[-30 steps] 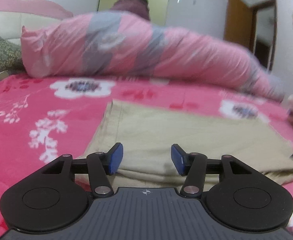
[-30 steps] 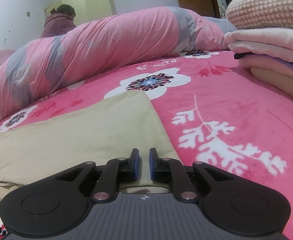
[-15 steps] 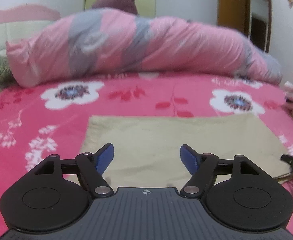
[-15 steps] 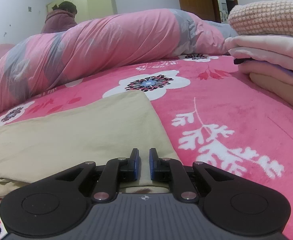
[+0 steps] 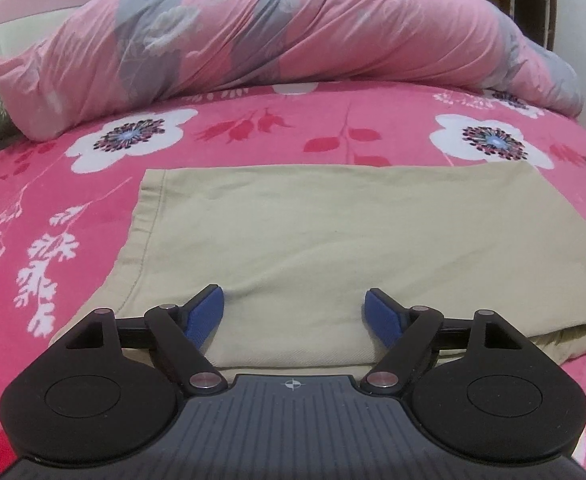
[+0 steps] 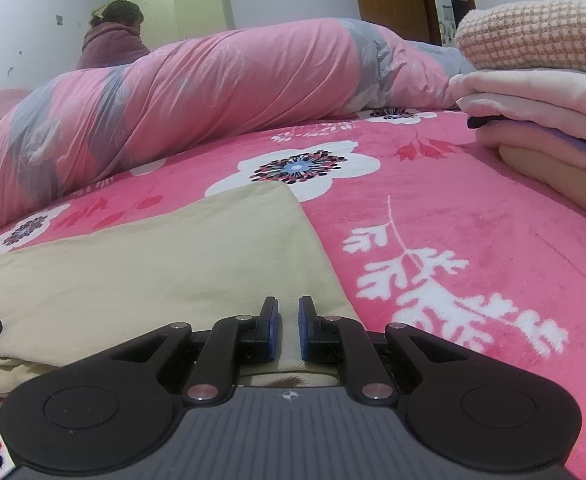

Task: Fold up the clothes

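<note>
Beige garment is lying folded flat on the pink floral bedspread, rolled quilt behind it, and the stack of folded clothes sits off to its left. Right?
Not quite: the stack of folded clothes is to the right of the beige garment, as the right wrist view shows. The rest holds: the garment lies folded flat on the pink floral bedspread, with the rolled quilt behind it.

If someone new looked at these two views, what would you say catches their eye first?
First the bright pink floral bedspread filling both views, with a folded beige garment lying flat on it just ahead of the tongs. Behind it a rolled pink-and-grey quilt runs across the bed, and a stack of folded clothes sits at the right edge in the right view. The left tongs are opening over the garment's near edge.
</note>
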The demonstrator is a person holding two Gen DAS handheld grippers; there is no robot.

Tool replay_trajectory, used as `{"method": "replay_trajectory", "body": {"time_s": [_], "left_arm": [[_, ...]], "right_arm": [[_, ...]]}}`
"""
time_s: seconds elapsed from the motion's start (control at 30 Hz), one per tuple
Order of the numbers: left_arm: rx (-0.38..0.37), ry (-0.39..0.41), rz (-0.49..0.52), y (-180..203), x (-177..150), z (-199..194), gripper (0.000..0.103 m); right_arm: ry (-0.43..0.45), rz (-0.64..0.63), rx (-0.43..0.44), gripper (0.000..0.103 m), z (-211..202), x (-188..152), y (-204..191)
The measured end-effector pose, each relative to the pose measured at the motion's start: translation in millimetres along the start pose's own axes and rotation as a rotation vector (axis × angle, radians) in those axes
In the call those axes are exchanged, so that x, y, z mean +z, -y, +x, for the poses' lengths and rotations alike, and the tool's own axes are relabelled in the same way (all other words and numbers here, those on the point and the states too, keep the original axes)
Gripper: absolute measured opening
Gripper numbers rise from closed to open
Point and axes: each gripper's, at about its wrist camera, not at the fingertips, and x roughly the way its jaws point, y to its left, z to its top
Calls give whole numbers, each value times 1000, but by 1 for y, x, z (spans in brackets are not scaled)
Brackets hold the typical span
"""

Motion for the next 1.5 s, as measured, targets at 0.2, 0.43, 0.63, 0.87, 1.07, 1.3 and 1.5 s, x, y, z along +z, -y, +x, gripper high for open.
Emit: {"method": "replay_trajectory", "body": {"time_s": [0.2, 0.43, 0.63, 0.87, 1.07, 1.3, 1.5], "left_arm": [[18, 1, -1, 3, -1, 1, 80], [29, -15, -8, 5, 2, 3, 82], [36, -25, -7, 7, 3, 4, 84], [43, -36, -6, 9, 5, 5, 85], [30, -18, -30, 6, 6, 1, 85], [-46, 79, -11, 9, 12, 2, 85], [-64, 86, 8, 19, 29, 25, 85]], "right_arm": [[0, 3, 4, 10, 0, 0, 1], [-1, 19, 15, 10, 0, 0, 4], [-1, 27, 20, 10, 0, 0, 4], [-2, 34, 25, 10, 0, 0, 5], [-4, 41, 30, 10, -1, 0, 7], [-7, 49, 32, 10, -1, 0, 7], [-7, 50, 32, 10, -2, 0, 7]]}}
